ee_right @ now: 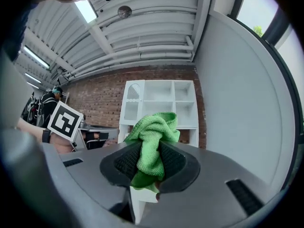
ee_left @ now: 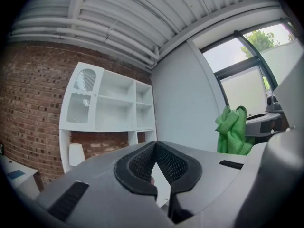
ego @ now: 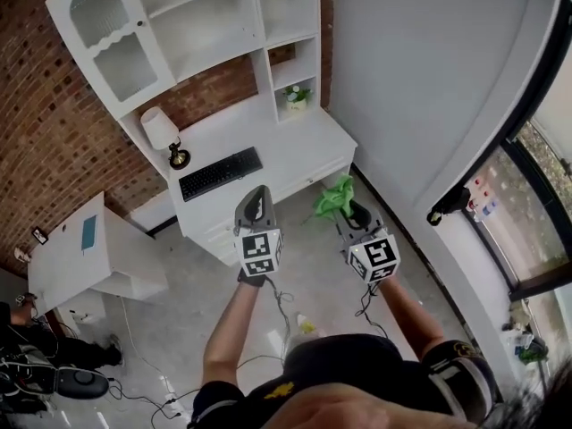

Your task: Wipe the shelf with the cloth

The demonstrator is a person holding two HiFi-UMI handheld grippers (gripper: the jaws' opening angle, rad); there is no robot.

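The white shelf unit (ego: 210,29) stands over a white desk against the brick wall, well ahead of both grippers. It also shows far off as the shelf unit (ee_left: 114,110) and shelf unit (ee_right: 161,103). My right gripper (ego: 347,208) is shut on a bunched green cloth (ego: 332,199), held in the air short of the desk. In the right gripper view the cloth (ee_right: 154,129) bulges out between the jaws of the right gripper (ee_right: 151,148). My left gripper (ego: 258,195) hangs beside it; in its own view the left gripper (ee_left: 155,145) is shut with nothing held, and the cloth (ee_left: 232,131) shows to its right.
On the desk lie a black keyboard (ego: 220,173), a table lamp (ego: 164,133) and a small potted plant (ego: 296,97). A low white table (ego: 89,253) stands at the left. Cables (ego: 152,369) trail over the floor. A plain wall and a window (ego: 527,204) run along the right.
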